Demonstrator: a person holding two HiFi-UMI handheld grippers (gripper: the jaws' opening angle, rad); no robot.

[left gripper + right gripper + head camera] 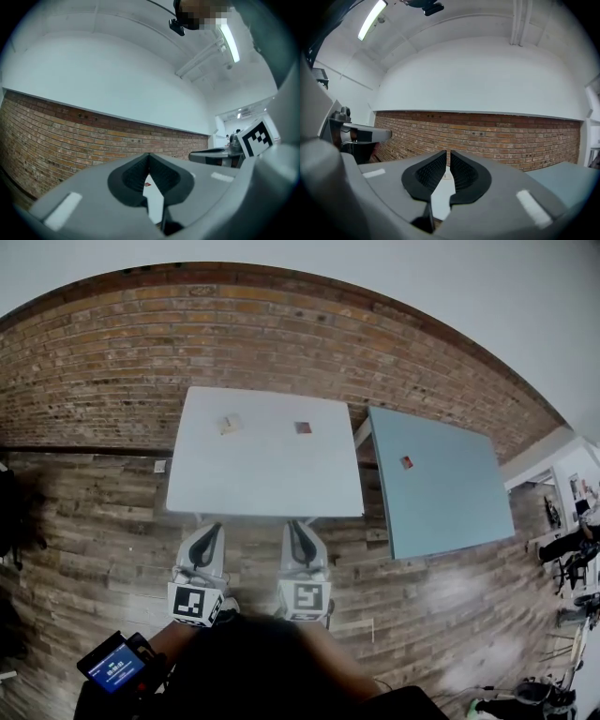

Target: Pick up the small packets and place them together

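In the head view the left tool [210,535] and right tool [298,535] sit side by side at 6 o'clock, off the near edge of the white counter [267,474], both pointing to 12 o'clock. In the left gripper view the left tool's jaw tips meet with nothing between them. The right gripper view shows the right tool's jaws a narrow slit apart, also empty. A pale packet [230,424] lies at 11 o'clock from the white counter's middle and a reddish packet [303,427] at 1 o'clock, the two well apart. A third packet [407,462] lies on the blue counter [450,502] at 3 o'clock, near its far left part. A small screen [116,664] glows at 7 o'clock.
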